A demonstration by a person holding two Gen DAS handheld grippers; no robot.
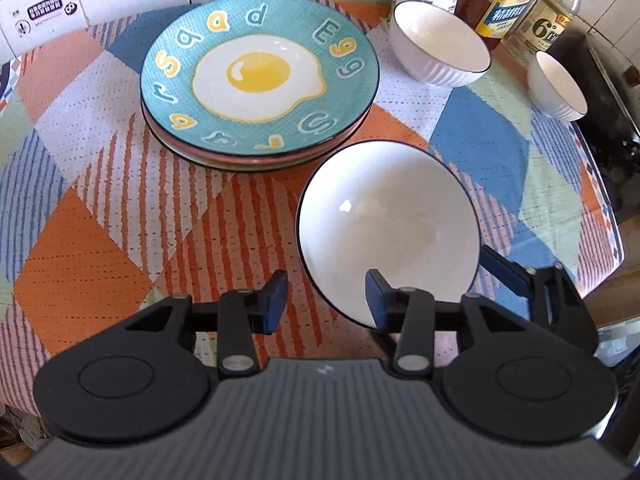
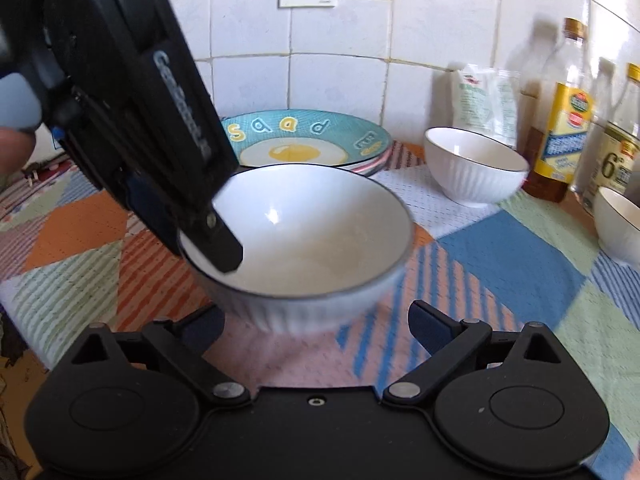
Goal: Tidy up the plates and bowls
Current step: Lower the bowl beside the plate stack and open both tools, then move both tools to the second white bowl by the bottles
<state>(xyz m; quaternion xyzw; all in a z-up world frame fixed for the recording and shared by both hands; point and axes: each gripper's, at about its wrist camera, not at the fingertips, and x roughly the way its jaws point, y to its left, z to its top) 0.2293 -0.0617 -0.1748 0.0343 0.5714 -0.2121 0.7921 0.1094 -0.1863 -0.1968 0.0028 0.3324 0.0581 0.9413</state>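
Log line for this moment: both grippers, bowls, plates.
left gripper: open, astride near bowl rim | right gripper: open, empty, before it | plate stack: behind | two bowls: loose by bottles

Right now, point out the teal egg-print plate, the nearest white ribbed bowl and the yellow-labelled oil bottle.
Teal egg-print plate (image 1: 258, 72): left wrist view, on the painted yolk.
Nearest white ribbed bowl (image 2: 320, 248): right wrist view, on its inner floor.
Yellow-labelled oil bottle (image 2: 566, 136): right wrist view, on the label.

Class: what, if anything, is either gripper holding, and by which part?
Nothing is held. The left gripper straddles the rim of the near bowl with jaws apart; the right gripper is open before it.
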